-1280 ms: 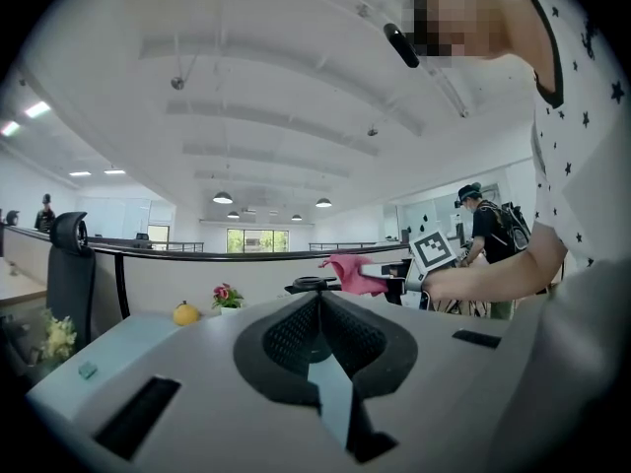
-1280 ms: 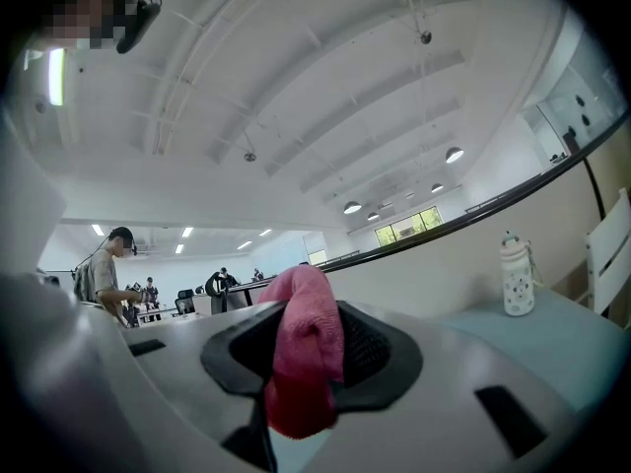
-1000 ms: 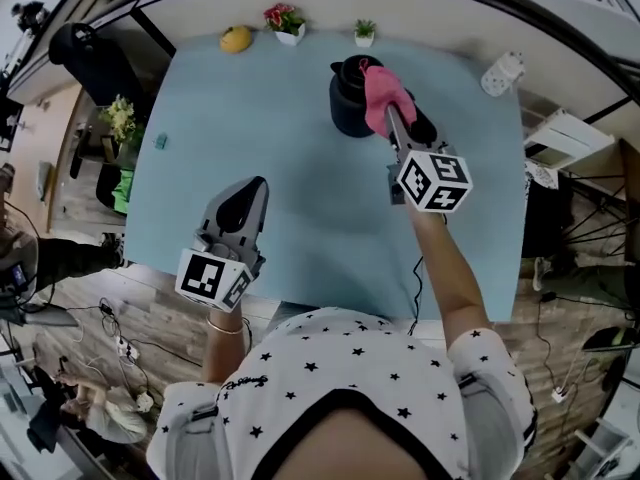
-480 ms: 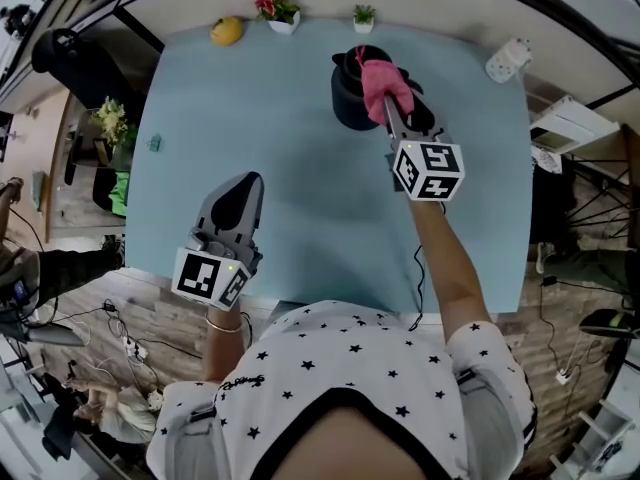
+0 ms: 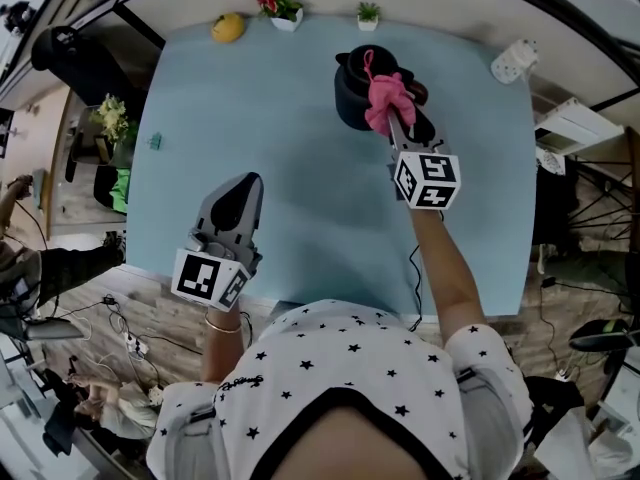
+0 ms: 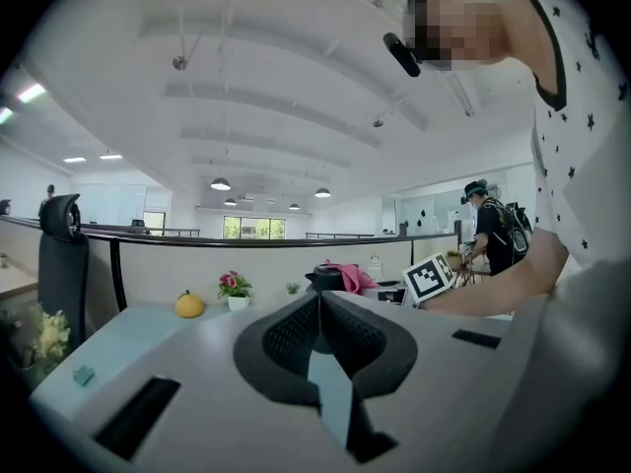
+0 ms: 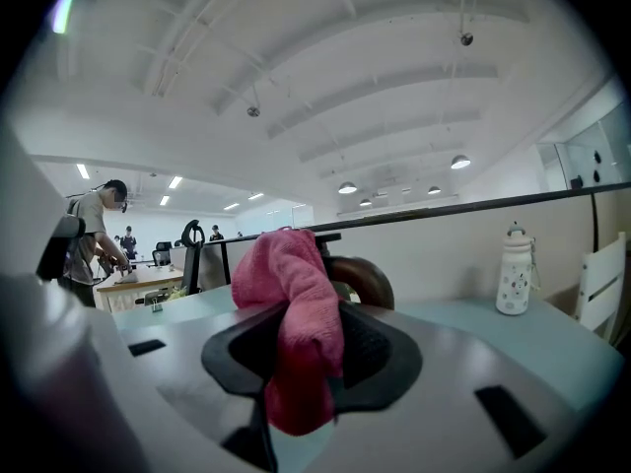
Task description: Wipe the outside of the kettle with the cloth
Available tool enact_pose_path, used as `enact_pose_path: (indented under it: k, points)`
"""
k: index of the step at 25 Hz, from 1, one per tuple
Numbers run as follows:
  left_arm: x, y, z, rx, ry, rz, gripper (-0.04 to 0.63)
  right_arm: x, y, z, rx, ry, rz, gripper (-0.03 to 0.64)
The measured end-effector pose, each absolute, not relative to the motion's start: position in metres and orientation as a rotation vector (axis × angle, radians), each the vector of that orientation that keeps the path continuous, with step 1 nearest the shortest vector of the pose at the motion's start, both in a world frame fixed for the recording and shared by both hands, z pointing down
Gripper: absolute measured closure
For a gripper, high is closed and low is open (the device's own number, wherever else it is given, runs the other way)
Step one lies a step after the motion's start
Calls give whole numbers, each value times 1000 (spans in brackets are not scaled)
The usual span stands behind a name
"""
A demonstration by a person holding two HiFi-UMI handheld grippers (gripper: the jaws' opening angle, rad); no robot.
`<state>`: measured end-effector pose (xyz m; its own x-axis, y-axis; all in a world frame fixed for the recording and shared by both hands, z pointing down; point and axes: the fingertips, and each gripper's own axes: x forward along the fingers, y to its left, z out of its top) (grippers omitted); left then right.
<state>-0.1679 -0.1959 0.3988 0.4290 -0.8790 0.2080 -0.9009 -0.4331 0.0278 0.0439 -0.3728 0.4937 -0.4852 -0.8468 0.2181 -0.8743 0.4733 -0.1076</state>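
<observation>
the black kettle (image 5: 352, 96) stands toward 12 o'clock on the light blue table (image 5: 280, 158). the right gripper (image 5: 394, 130) reaches in from 5 o'clock, its jaws clenched on a pink cloth (image 5: 384, 98), which bunches above the jaw tips and hangs down between them (the right gripper view shows this plainly). the cloth lies over the kettle's right side, near the handle. the left gripper (image 5: 238, 200) hovers well apart at 7 o'clock, jaws pressed together with nothing between them. along the far edge sit a yellow fruit (image 5: 228, 28), a flower pot (image 5: 281, 10), a small green plant (image 5: 368, 14), and at 2 o'clock a white bottle (image 5: 513, 60).
</observation>
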Motion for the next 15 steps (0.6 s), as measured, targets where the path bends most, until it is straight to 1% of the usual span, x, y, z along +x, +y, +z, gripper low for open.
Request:
enact_pose_path:
  k: [7,15]
  points:
    - [-168,-193,403,2526,-1593,264,566,49,-367,537,1475,-2486,394,483]
    - [-175,-186,405,2502,-1615,260,566,45,-369,573,1411,-2386,410,480]
